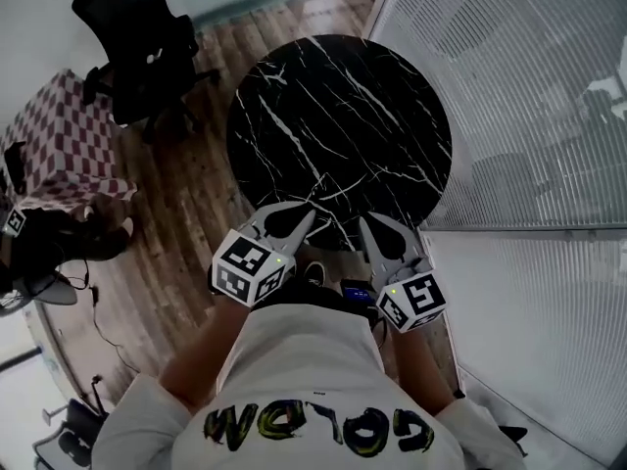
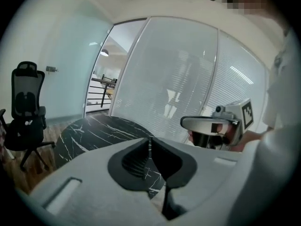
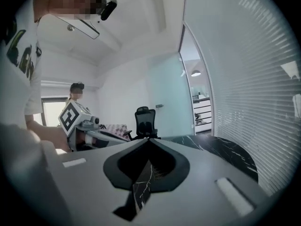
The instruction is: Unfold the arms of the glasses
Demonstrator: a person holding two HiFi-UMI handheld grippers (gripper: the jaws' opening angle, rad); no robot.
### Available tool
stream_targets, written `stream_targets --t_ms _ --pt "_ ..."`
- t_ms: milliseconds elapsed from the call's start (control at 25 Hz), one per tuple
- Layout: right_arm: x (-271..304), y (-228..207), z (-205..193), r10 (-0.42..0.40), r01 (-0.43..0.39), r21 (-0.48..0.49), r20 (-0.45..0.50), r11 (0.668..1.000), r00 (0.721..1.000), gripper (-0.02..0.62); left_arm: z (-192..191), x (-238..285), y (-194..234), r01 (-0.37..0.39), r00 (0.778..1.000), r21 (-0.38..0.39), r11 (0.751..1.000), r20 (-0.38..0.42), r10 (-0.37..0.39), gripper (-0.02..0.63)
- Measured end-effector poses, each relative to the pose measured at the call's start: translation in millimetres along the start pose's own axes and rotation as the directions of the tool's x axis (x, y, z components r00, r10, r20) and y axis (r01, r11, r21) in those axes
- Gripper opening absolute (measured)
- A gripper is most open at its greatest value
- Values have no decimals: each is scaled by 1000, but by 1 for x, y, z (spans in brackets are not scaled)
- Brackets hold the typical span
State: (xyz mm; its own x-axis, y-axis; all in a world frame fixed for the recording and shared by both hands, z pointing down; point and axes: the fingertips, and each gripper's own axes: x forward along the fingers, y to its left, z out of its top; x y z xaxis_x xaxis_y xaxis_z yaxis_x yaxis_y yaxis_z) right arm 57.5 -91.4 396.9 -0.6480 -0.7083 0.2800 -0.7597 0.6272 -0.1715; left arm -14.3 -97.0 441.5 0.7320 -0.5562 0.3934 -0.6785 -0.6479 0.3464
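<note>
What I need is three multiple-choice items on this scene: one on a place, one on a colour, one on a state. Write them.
1. In the head view, the office chair stands:
A) to the upper left of the table
B) on the table
C) to the right of the table

2. The table is:
A) plain white
B) black with white veins
C) red-checked

3. The jaws of the right gripper are:
A) wide apart
B) shut on glasses
C) shut, with nothing between them

Key:
1 A, the chair shows past the table's left edge.
2 B, the marble pattern shows in every view.
3 C, the jaws meet, with only the table behind them.
</note>
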Motion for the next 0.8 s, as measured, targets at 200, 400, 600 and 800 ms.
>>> stream_targets --t_ms 200,400,600,800 --pt "-9 32 43 65 -63 -34 63 997 996 2 26 -35 -28 -2 995 40 999 95 -2 3" --pt "-22 64 71 121 -115 -56 115 992 986 2 49 -64 -45 -79 977 99 992 204 58 3" --pt "-32 85 89 157 -148 -71 149 986 976 2 70 -80 -64 -80 959 113 990 280 45 3" --pt "-32 94 98 158 -143 -93 183 985 970 2 75 -80 -70 -58 958 126 990 285 19 3"
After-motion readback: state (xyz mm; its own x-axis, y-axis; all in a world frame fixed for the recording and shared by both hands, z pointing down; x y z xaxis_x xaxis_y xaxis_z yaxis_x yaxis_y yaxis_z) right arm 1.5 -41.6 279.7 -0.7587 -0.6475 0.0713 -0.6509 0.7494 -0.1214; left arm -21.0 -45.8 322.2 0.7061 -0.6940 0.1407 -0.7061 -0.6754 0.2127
